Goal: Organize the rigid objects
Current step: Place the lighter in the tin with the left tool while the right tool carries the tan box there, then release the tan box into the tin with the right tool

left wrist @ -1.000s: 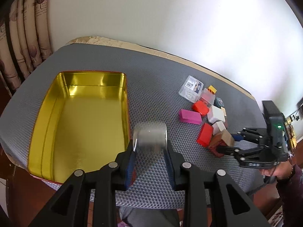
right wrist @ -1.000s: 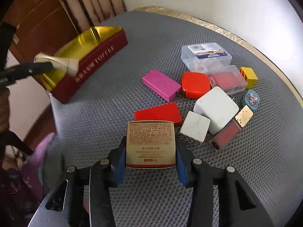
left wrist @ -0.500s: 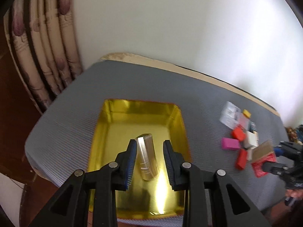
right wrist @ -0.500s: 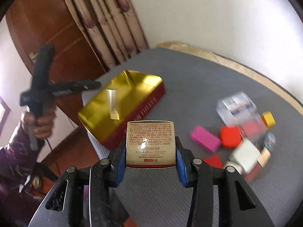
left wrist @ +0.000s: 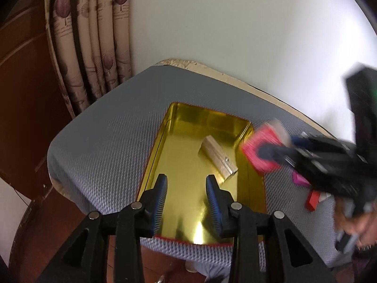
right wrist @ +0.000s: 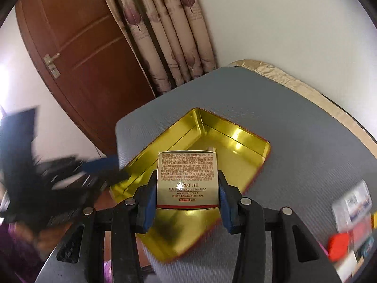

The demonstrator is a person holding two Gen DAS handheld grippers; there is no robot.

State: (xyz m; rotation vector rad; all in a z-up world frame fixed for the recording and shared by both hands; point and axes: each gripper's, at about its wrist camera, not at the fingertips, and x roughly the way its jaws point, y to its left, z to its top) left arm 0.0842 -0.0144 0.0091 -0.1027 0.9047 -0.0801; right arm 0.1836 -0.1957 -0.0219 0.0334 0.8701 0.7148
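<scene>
Grippers meet over gold tin (left wrist: 245, 132) on grey table (left wrist: 113, 127).
Left gripper (left wrist: 186, 186) is opening, jaws empty, silver box (left wrist: 218, 156) lying inside; right gripper (right wrist: 187, 188) clamps printed carton (right wrist: 187, 179) above it.

You have a counter (left wrist: 113, 127) covered with a grey, finely textured mat, and a tan edge (right wrist: 278, 73) of the surface beneath shows along its far side next to the wall. Behind it stands a plain white wall (left wrist: 235, 30). To the left of that wall hangs a beige curtain (right wrist: 169, 37) in vertical folds, printed with dull purple leaf shapes, reaching down behind the counter's far corner. Further left you see a reddish-brown wooden door (right wrist: 89, 54) with panel grooves and a pale metal lever handle (right wrist: 52, 62) on its left side.
</scene>
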